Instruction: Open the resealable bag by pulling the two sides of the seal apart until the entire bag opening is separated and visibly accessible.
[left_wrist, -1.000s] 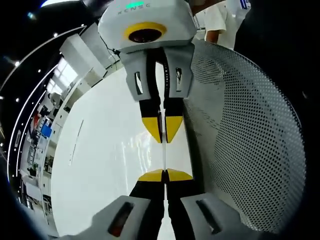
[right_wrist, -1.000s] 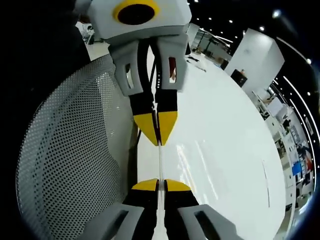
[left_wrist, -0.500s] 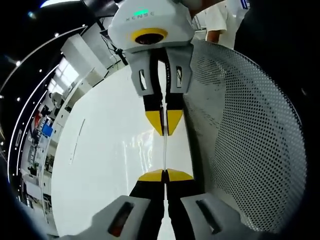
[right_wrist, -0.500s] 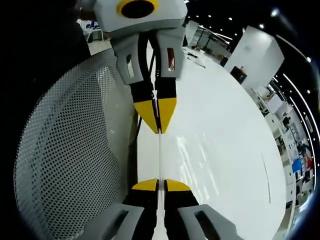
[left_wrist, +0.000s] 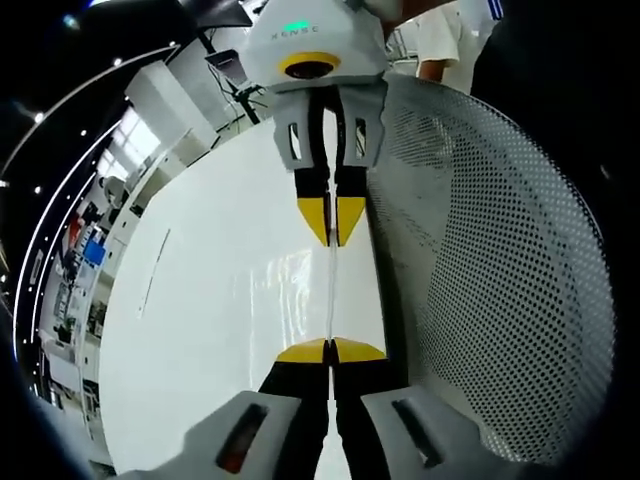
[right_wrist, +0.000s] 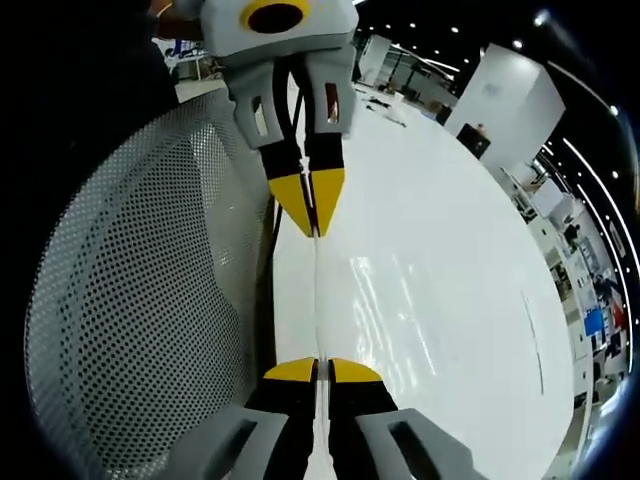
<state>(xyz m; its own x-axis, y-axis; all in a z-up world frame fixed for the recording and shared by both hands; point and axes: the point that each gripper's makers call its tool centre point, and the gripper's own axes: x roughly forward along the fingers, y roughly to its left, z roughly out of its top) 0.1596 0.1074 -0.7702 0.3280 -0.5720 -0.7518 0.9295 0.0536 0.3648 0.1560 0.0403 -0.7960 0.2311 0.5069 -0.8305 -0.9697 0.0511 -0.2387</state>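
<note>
The clear resealable bag shows edge-on as a thin, taut, see-through strip stretched between the two grippers, above the white table. In the left gripper view my left gripper is shut on the near end of the strip. The right gripper faces it from the top, shut on the far end. In the right gripper view the same holds in mirror: my right gripper pinches the bag at the bottom, and the left gripper pinches it at the top. The bag's opening is hidden by this edge-on angle.
A glossy white table lies below the bag. A grey perforated chair back stands close beside the grippers. A person in a white shirt stands beyond it. Desks and shelves line the far hall.
The two grippers have drawn apart. In each view the facing gripper is farther and smaller, and the stretch of bag between the tips is longer.
</note>
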